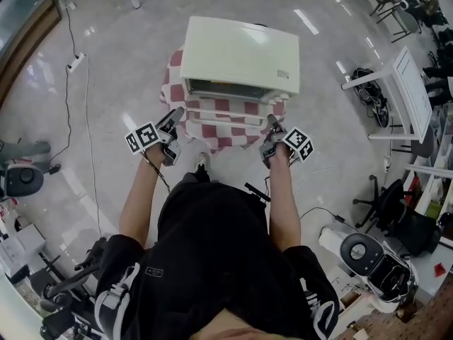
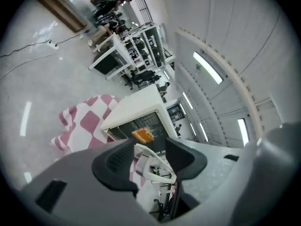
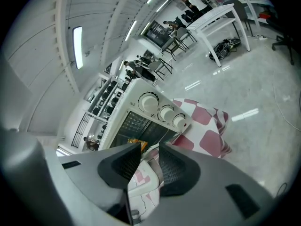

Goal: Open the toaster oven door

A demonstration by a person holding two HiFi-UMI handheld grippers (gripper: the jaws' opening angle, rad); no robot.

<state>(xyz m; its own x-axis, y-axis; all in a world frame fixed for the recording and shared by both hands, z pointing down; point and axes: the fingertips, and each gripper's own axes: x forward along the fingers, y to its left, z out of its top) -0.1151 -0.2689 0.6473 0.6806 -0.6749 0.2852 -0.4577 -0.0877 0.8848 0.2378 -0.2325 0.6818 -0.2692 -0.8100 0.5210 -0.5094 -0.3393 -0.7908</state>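
A cream toaster oven [image 1: 241,52] stands on a small table under a red-and-white checked cloth [image 1: 212,139]. Its door leans out toward me, and the white door handle [image 1: 226,115] runs across the front. My left gripper [image 1: 175,114] is at the handle's left end. In the left gripper view it [image 2: 149,150] is open, and the handle [image 2: 153,163] passes between the pads without touching them. My right gripper [image 1: 271,122] is at the right end. There it [image 3: 149,152] is shut on the handle [image 3: 149,172]. An orange item [image 3: 135,142] shows inside the oven, left of the three knobs [image 3: 164,112].
A white desk [image 1: 407,91] and a black bag [image 1: 368,91] stand to the right. A cable and power strip [image 1: 74,62] lie on the floor at the left. An office chair [image 1: 386,204] and a round machine [image 1: 368,257] are at the lower right. The person stands close to the table.
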